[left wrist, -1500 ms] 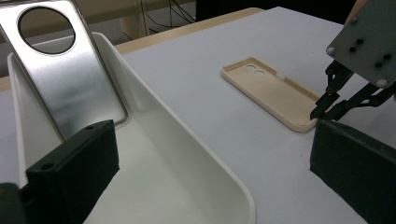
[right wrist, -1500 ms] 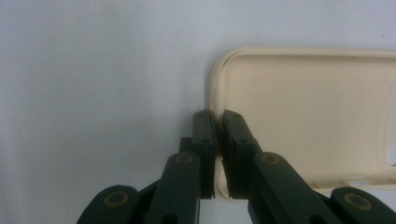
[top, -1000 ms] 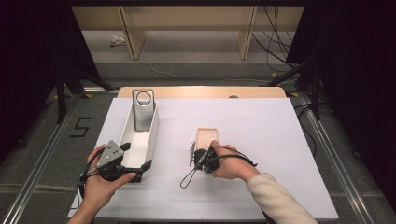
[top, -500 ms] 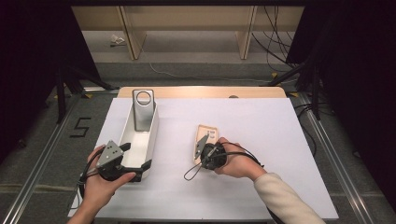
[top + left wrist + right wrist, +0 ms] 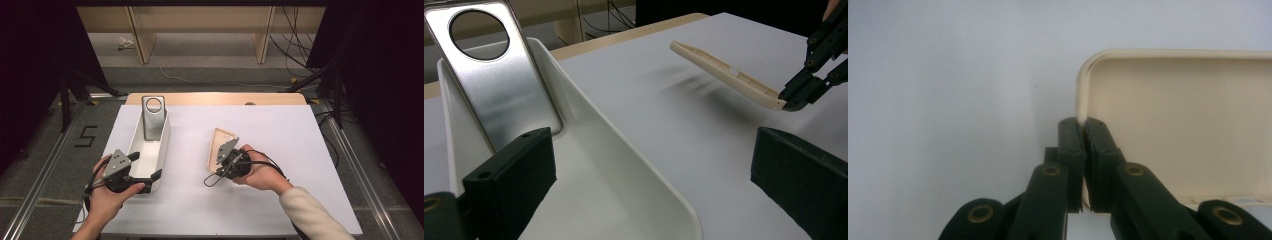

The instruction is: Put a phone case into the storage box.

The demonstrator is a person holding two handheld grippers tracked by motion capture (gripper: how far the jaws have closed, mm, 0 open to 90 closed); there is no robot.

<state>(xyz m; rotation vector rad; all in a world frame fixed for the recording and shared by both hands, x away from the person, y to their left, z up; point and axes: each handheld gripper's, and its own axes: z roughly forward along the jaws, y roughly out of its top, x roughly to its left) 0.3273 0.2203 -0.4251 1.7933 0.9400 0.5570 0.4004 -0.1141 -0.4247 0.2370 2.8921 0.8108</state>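
A cream phone case [image 5: 220, 140] hangs tilted above the white table, clear of the surface in the left gripper view [image 5: 724, 75]. My right gripper [image 5: 218, 161] is shut on its rim, and in the right gripper view the two black fingers pinch the case's left edge [image 5: 1083, 127]. A white tray [image 5: 162, 150] lies at the left, with a silver metal plate [image 5: 151, 117] with a round hole leaning inside its far end. My left gripper [image 5: 145, 167] is open at the tray's near end. One jaw is inside the tray and the other outside its right wall [image 5: 624, 150].
The white table top [image 5: 300, 150] stretches to the right of the case. A wooden strip [image 5: 215, 98] borders the far edge, with shelf legs and cables on the floor beyond. Metal rails run along both sides of the table.
The right gripper has lifted the cream case off the table and tilted it, drifting a little to the right. The left gripper and the tray have stayed put.
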